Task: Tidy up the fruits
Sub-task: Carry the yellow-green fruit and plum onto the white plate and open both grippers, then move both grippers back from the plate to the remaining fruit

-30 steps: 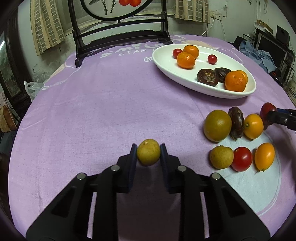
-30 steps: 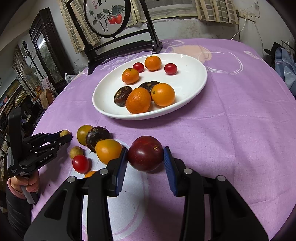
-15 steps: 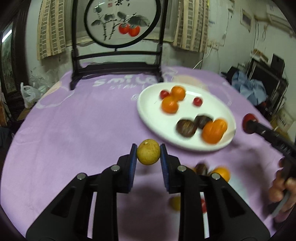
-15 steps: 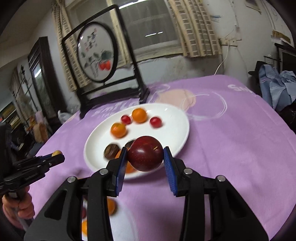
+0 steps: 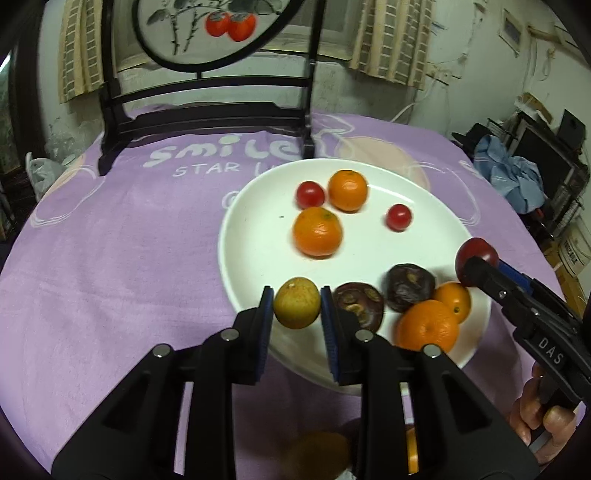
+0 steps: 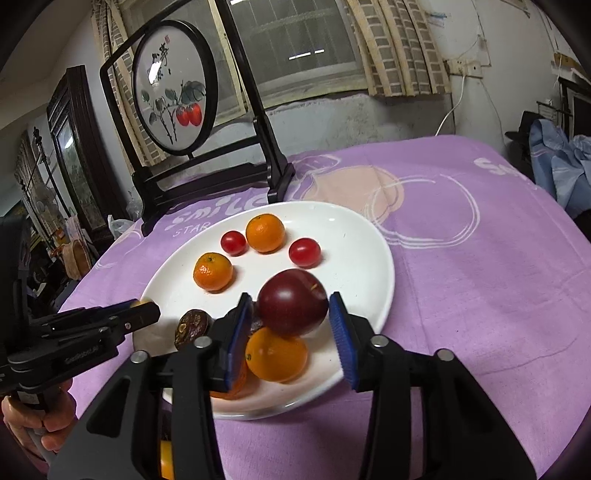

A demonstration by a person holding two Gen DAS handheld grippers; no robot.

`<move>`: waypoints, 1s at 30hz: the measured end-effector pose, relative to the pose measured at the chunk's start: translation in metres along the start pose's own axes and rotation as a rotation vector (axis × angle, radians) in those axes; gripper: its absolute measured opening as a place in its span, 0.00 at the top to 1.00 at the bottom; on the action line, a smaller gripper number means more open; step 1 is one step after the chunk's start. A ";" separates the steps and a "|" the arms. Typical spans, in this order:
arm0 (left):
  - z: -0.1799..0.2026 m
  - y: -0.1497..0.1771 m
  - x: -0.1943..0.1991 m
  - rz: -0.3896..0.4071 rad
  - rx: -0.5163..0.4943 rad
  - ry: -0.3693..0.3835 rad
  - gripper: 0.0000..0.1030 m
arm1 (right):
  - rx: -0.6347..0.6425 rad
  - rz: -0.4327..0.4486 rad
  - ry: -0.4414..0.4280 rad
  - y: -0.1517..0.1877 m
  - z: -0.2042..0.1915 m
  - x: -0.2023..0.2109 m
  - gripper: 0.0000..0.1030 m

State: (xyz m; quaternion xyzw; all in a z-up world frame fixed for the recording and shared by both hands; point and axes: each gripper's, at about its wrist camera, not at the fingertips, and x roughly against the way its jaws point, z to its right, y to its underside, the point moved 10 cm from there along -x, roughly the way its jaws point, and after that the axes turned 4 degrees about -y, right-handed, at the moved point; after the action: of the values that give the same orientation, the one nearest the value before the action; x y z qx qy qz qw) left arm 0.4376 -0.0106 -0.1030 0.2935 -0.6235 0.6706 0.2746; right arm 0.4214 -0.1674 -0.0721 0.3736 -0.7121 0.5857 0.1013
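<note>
My left gripper is shut on a small yellow-green fruit and holds it above the near left rim of the white plate. My right gripper is shut on a dark red plum, held over the plate's near side, above an orange. The plate holds several oranges, two red cherry tomatoes and two dark wrinkled fruits. The right gripper with the plum shows in the left wrist view, and the left gripper in the right wrist view.
A dark wooden stand with a round painted screen stands at the back of the purple tablecloth. A few loose fruits lie on the cloth below the grippers, mostly hidden. Clutter sits beyond the table's right edge.
Both grippers have moved forward from the loose fruit group to above the plate, each still holding its fruit. The plate now fills the middle of both views.
</note>
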 end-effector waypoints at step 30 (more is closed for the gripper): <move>-0.065 0.037 0.087 0.116 0.032 -0.184 0.10 | 0.258 -0.237 -0.122 0.106 -0.094 0.070 0.42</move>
State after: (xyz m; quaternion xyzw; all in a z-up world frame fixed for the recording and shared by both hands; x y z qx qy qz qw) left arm 0.3481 0.0518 -0.0671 0.3215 -0.6511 0.6656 0.1721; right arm 0.2758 -0.1071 -0.0845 0.4995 -0.5870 0.6324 0.0777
